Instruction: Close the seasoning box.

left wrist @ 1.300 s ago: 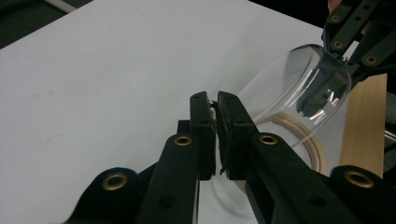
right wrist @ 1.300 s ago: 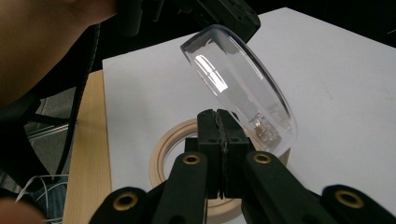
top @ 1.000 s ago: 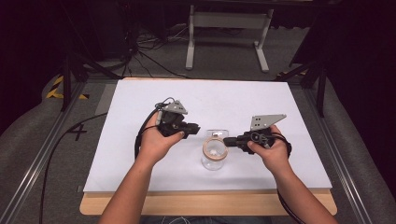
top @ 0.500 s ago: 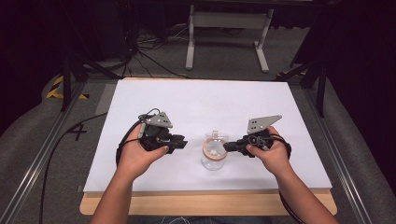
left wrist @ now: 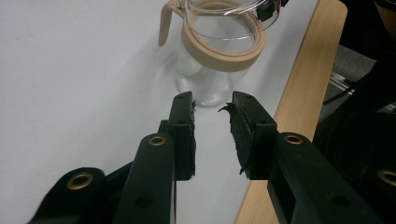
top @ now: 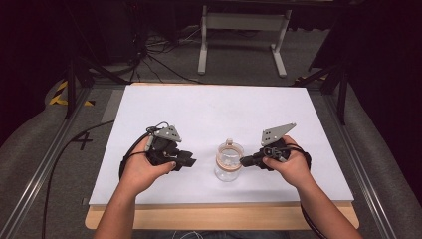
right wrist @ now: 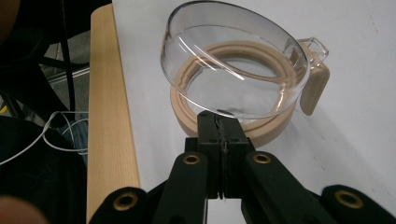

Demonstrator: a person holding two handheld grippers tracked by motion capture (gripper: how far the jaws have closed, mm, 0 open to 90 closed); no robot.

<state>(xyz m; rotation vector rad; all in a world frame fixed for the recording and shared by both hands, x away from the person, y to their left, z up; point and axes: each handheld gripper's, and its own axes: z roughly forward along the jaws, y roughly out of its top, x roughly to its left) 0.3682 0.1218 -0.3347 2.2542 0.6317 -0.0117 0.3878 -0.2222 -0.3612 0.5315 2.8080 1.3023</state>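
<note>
L gripper now back from the jar, lower toward table's near edge.

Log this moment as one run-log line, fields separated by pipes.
left gripper: open, short of jar, holding nothing | right gripper: shut on clear lid edge, lid tilted up above jar | jar: upright on white sheet

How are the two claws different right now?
The left claw is open with a gap between its jaws, while the right claw is shut. The left claw holds nothing and stops short of the jar; the right claw pinches the edge of the jar's clear lid, tilted above the rim. Both are black and point at the jar.
</note>
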